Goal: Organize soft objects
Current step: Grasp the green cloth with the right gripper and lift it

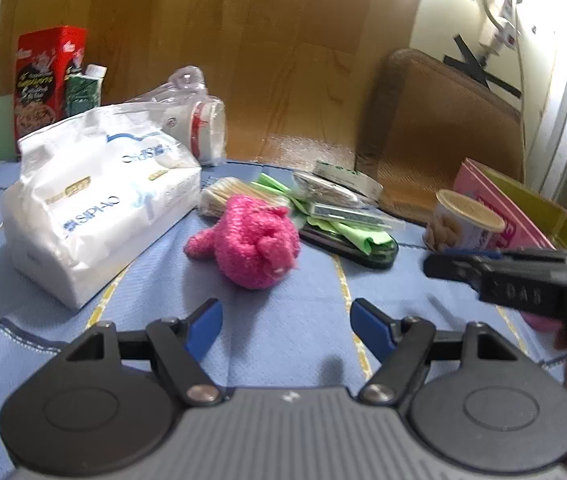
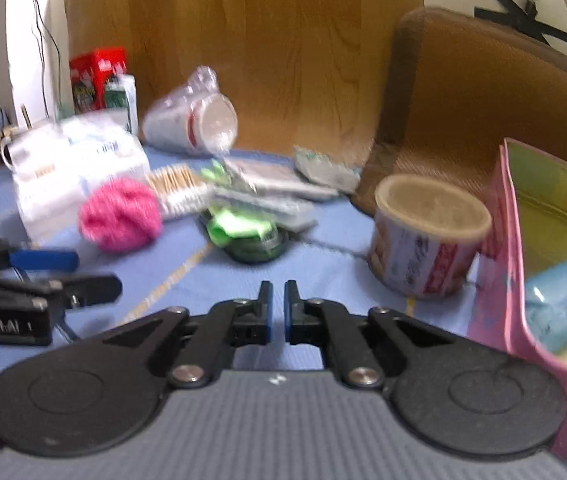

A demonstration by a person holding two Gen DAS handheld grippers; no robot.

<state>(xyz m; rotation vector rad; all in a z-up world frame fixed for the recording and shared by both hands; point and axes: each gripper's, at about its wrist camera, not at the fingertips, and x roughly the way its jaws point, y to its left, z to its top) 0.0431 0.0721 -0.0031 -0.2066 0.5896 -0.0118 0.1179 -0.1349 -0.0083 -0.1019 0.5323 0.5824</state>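
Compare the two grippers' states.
The left gripper has its fingers spread wide, aimed at the pink toy; the right gripper has its fingers nearly together, beside the pink box. Both hold nothing and hover over the blue cloth.

Both grippers share a ribbed grey body, black round housings and black linkage arms with silver pivot screws. The left gripper (image 1: 285, 330) has blue finger pads (image 1: 203, 326); the right gripper (image 2: 278, 312) has blue-edged black fingertips (image 2: 264, 312).

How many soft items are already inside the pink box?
1: a light blue soft bundle lies inside the pink box at the right. The box's near and far corners are out of view, so more may be hidden.
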